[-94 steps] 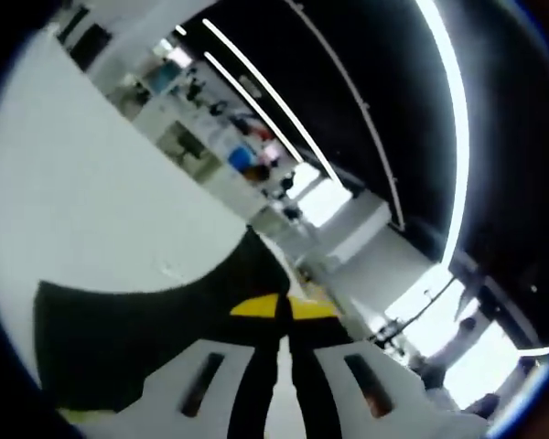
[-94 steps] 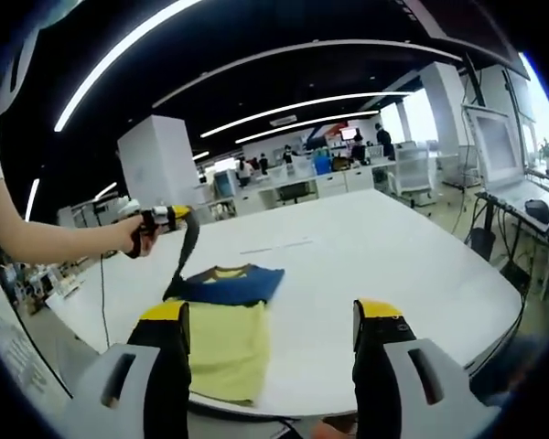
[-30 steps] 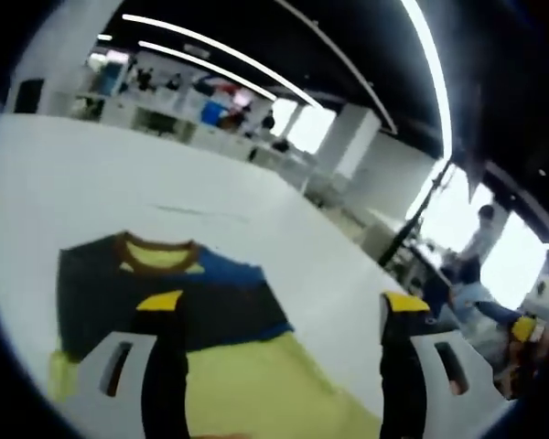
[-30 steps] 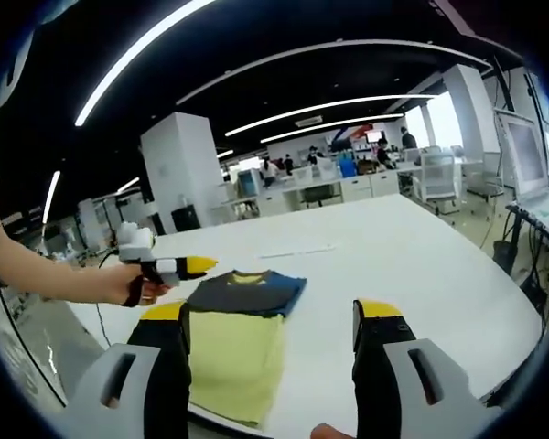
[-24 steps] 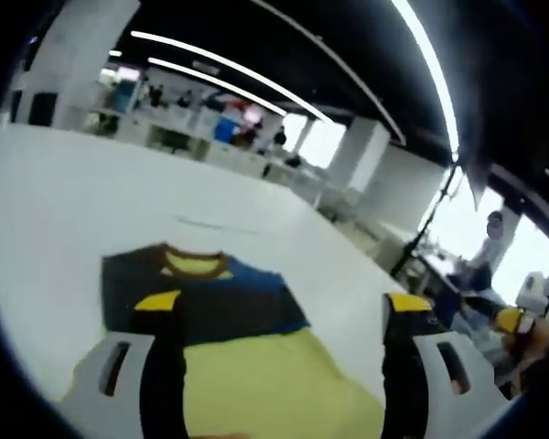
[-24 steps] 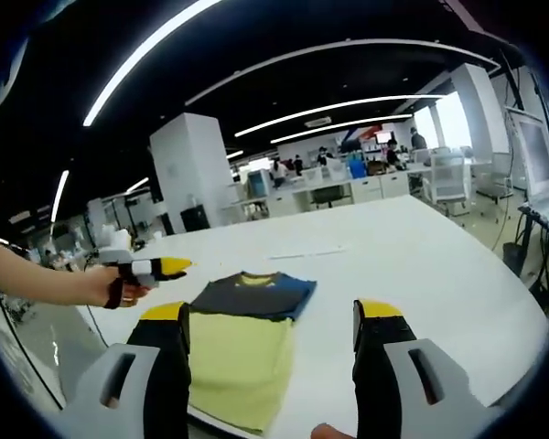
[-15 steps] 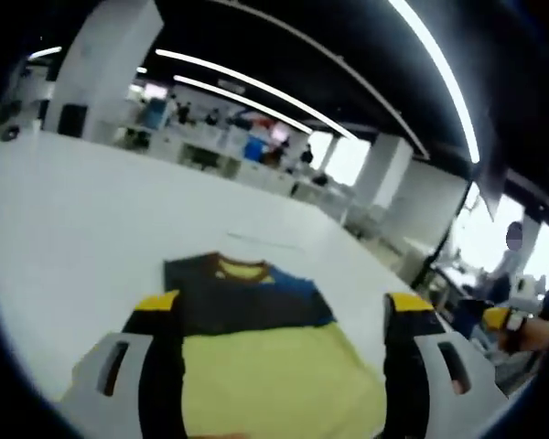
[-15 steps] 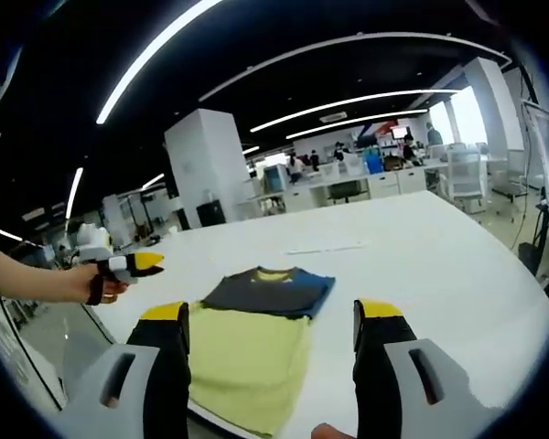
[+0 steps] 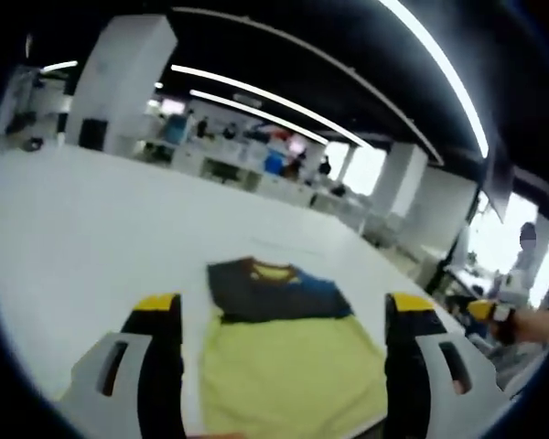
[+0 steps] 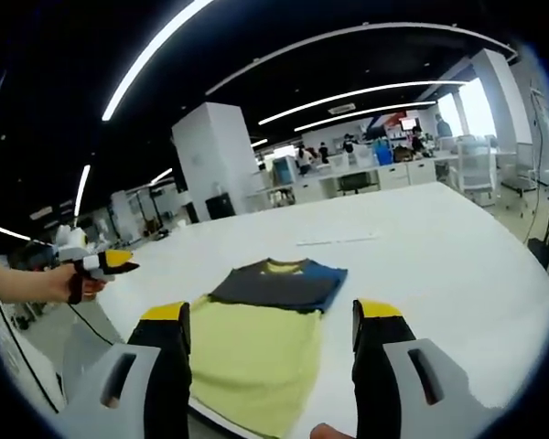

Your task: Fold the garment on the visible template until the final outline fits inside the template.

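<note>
A folded garment (image 9: 279, 338) lies flat on the white table (image 9: 91, 219), its near part yellow, its far part dark grey and blue with a yellow collar. In the right gripper view the same garment (image 10: 265, 338) rests near the table's front edge. My left gripper (image 9: 282, 315) hovers open above the yellow part, holding nothing. My right gripper (image 10: 271, 325) is open too, above the near edge of the cloth. The left gripper (image 10: 105, 261) also appears at the far left of the right gripper view, held in a hand away from the garment.
A thin pale mark (image 10: 339, 240) lies on the table (image 10: 439, 265) beyond the garment. Desks, a white pillar (image 10: 206, 165) and people fill the office behind. A person's hand with a yellow-tipped gripper (image 9: 494, 313) shows at the right of the left gripper view.
The left gripper let go of the garment's dark part, opened and pulled back to the left, away from the cloth. The garment now lies flat. The right gripper stayed open.
</note>
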Action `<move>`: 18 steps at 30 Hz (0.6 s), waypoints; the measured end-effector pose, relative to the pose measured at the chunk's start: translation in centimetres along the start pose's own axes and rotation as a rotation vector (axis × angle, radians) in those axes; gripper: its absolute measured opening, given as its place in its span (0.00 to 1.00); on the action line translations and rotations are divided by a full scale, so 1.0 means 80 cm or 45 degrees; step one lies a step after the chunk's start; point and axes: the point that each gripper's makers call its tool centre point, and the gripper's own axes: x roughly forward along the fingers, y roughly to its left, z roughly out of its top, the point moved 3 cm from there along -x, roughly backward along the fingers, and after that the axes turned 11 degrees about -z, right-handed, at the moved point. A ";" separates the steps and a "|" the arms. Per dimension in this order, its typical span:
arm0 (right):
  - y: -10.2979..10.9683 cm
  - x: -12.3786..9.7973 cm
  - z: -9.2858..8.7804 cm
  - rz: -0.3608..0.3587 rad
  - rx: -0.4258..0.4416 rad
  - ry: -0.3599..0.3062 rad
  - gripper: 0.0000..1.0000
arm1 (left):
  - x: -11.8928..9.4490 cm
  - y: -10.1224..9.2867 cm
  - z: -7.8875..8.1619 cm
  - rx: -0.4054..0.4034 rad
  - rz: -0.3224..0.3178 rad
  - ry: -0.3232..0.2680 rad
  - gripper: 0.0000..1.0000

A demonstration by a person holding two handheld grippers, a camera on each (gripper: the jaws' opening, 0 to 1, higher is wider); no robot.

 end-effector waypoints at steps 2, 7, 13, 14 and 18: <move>0.002 0.002 0.001 0.004 -0.007 0.000 0.72 | -0.006 0.003 -0.001 0.003 0.002 -0.001 0.88; 0.002 0.007 -0.012 0.000 -0.016 0.033 0.72 | -0.010 0.010 -0.020 -0.005 -0.012 0.050 0.87; -0.001 0.004 -0.035 -0.002 -0.023 0.093 0.72 | -0.020 0.013 -0.045 -0.026 -0.016 0.109 0.87; -0.001 0.003 -0.037 -0.004 -0.023 0.097 0.72 | -0.021 0.013 -0.046 -0.027 -0.016 0.112 0.87; 0.000 0.001 -0.040 -0.009 -0.018 0.106 0.72 | -0.025 0.014 -0.044 -0.026 -0.027 0.109 0.87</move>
